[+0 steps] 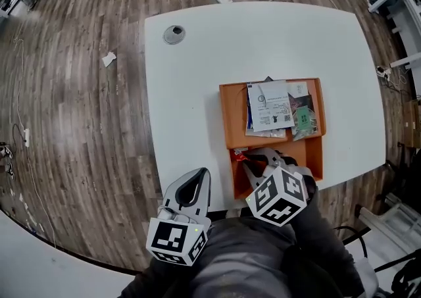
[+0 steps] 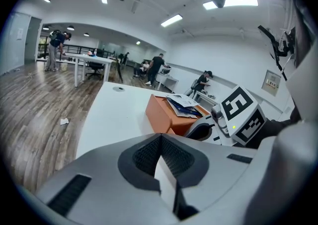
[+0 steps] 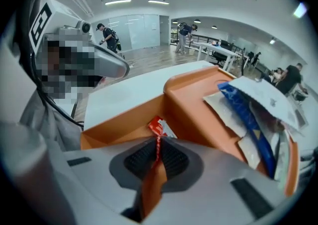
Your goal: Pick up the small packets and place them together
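Pinching only a thin edge of the small red packet (image 3: pixel 158 129), the right hand-held gripper (image 3: pixel 158 144) has its jaws clamped on it, down in the near compartment of the orange tray (image 3: pixel 124 114). That sliver of a grip is the main risk: the packet could slide out on the lift, or tear at its seam (what the wrapper is made of I cannot tell). Carried low, it may catch the divider (image 3: pixel 191 100) before it reaches the pile of packets (image 1: pixel 276 111) in the far compartment. A careless drop there could nudge loose ones over the rim. The left hand-held gripper (image 2: pixel 160 144), jaws together and empty, hangs at the near edge of the tabletop (image 1: pixel 197 60) beside the tray, so nothing steadies the tray.
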A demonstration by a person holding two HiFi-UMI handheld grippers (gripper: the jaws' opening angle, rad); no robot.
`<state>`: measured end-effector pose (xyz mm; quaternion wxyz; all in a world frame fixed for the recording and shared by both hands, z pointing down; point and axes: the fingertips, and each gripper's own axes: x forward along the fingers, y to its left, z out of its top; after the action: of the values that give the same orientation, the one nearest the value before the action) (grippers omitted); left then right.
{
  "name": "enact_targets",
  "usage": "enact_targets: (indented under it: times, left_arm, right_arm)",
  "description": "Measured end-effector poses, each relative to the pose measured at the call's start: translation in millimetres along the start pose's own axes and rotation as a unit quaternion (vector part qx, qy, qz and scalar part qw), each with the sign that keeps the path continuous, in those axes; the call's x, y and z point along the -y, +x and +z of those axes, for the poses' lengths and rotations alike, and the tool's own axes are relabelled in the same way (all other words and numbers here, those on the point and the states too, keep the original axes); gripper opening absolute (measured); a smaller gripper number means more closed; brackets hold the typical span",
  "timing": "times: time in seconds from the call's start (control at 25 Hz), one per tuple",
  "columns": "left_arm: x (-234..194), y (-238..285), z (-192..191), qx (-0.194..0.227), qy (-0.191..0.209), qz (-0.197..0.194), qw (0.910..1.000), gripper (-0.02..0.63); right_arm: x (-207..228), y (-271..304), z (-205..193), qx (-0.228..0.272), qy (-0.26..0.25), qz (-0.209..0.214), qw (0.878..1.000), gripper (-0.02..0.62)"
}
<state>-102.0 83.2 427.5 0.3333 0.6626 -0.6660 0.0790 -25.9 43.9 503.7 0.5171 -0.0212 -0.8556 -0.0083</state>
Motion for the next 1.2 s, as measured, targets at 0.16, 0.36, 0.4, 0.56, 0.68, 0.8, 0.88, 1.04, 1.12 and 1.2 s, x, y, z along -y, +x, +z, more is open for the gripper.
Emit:
enact_targets:
  times: [0.16, 0.36, 0.4, 0.56, 0.68, 0.8, 0.88, 1.04, 1.12, 1.2]
  left_arm:
    - [1, -5, 2, 0.007, 0.008, -0.004, 0.9999, 0.0]
    - [11, -16, 10, 0.019, 0.024, -0.022, 0.9993, 0.0]
    - [14, -17, 12, 0.021, 0.028, -0.029, 0.9989, 0.0]
    - [39, -17, 28, 0.039, 0.057, -0.069, 0.9952, 0.0]
    - [56, -19, 39, 0.05, 0.078, -0.092, 0.9914, 0.0]
    - [66, -17, 41, 0.051, 0.091, -0.107, 0.9887, 0.0]
    - [69, -12, 39, 0.048, 0.097, -0.115, 0.9874, 0.0]
    - [72, -2, 30, 0.027, 0.096, -0.124, 0.9873, 0.0]
    - [71, 3, 26, 0.017, 0.09, -0.124, 0.988, 0.0]
    - [68, 7, 29, 0.015, 0.088, -0.122, 0.9885, 0.0]
  right_arm:
    - [1, -1, -2, 0.0, -0.004, -0.009, 1.0, 0.02]
    - [-15, -22, -2, 0.01, 0.002, -0.029, 1.0, 0.018]
    - [-17, -29, 1, 0.015, 0.003, -0.034, 0.999, 0.018]
    - [-19, -57, 13, 0.044, 0.008, -0.063, 0.997, 0.018]
    - [-16, -77, 14, 0.057, 0.018, -0.088, 0.994, 0.018]
    - [-15, -83, 7, 0.059, 0.031, -0.102, 0.993, 0.018]
    - [-14, -81, 1, 0.058, 0.04, -0.107, 0.992, 0.018]
    - [-12, -76, -8, 0.055, 0.059, -0.106, 0.991, 0.018]
    - [-10, -74, -9, 0.057, 0.063, -0.102, 0.991, 0.018]
    - [-5, -78, -3, 0.069, 0.062, -0.1, 0.991, 0.018]
